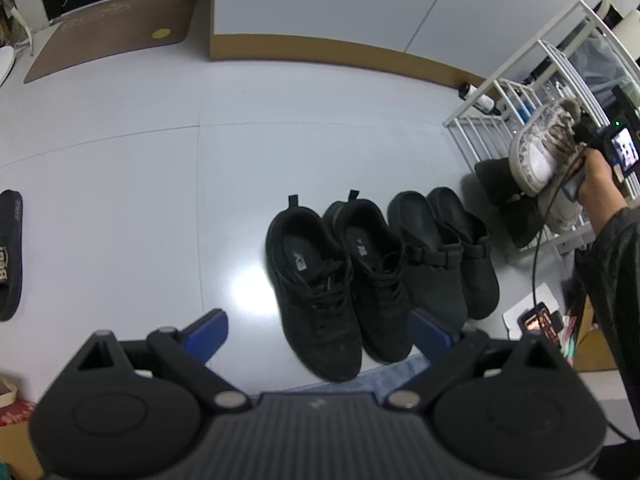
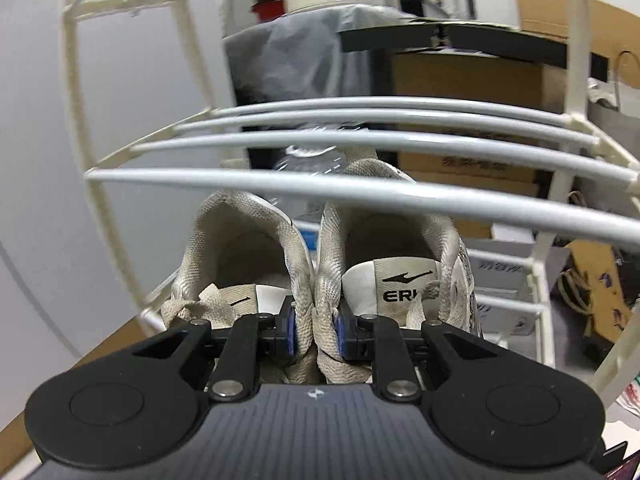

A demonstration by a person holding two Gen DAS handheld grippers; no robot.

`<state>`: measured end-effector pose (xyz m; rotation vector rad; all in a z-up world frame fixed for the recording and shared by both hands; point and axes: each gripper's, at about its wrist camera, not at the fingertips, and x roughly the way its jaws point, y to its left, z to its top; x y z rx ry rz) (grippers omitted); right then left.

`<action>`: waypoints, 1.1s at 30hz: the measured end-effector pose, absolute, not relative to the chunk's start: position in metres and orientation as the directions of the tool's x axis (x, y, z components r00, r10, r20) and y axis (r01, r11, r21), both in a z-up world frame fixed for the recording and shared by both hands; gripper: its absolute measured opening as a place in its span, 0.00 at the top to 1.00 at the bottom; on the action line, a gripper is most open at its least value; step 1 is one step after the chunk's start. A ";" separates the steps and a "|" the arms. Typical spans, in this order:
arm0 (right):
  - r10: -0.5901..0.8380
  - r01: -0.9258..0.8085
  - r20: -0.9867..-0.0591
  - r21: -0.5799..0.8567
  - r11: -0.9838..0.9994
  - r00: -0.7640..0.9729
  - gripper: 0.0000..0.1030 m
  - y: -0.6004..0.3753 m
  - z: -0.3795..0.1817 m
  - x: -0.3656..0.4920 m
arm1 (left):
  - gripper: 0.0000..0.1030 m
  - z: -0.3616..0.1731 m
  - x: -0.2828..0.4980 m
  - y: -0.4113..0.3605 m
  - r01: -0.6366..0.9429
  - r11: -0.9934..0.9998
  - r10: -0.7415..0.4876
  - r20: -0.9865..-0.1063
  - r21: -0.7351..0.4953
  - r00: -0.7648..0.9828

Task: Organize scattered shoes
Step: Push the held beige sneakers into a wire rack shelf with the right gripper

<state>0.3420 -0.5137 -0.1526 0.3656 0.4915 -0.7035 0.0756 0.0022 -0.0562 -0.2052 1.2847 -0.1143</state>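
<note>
right gripper (image 2: 314, 332) pinches white sneakers (image 2: 320, 256) under rack bars (image 2: 360, 196) — left gripper (image 1: 320, 332) gapes.

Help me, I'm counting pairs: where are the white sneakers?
The white sneakers hang pinched in the right gripper at the white shoe rack, right of the black clogs.

Black slipper (image 1: 9, 254) cut off at left edge, sneakers' (image 2: 320, 264) toes hidden

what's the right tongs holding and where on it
A pair of white sneakers, pinched together by their touching inner collars, beside the tongues. The right tongs are shut on them.
</note>
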 end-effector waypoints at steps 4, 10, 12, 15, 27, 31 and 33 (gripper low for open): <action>-0.581 0.735 -0.509 0.167 0.657 0.635 0.80 -0.527 -0.151 0.345 | 0.05 -0.060 0.077 0.002 -0.034 0.974 -0.206 -0.941 -0.223 0.267; -0.648 0.806 -0.491 0.244 0.539 0.582 0.79 -0.552 -0.152 0.350 | 0.05 -0.072 0.078 0.006 -0.061 0.973 -0.202 -0.952 -0.221 0.230; -0.667 0.820 -0.485 0.252 0.514 0.566 0.79 -0.556 -0.155 0.351 | 0.05 -0.077 0.078 0.006 -0.064 0.974 -0.201 -0.956 -0.219 0.216; -0.692 0.842 -0.485 0.241 0.482 0.535 0.77 -0.569 -0.163 0.357 | 0.05 -0.084 0.079 0.006 -0.067 0.976 -0.191 -0.961 -0.208 0.199; -0.710 0.812 -0.414 0.151 0.563 0.569 0.57 -0.575 -0.175 0.362 | 0.05 -0.108 0.084 0.004 -0.070 0.981 -0.168 -0.977 -0.178 0.134; -0.699 0.803 -0.414 0.162 0.574 0.583 0.47 -0.566 -0.173 0.364 | 0.05 -0.102 0.086 -0.003 -0.046 0.982 -0.174 -0.974 -0.182 0.146; -0.707 0.806 -0.410 0.144 0.574 0.576 0.42 -0.559 -0.173 0.366 | 0.05 -0.096 0.087 -0.004 -0.027 0.983 -0.173 -0.972 -0.180 0.160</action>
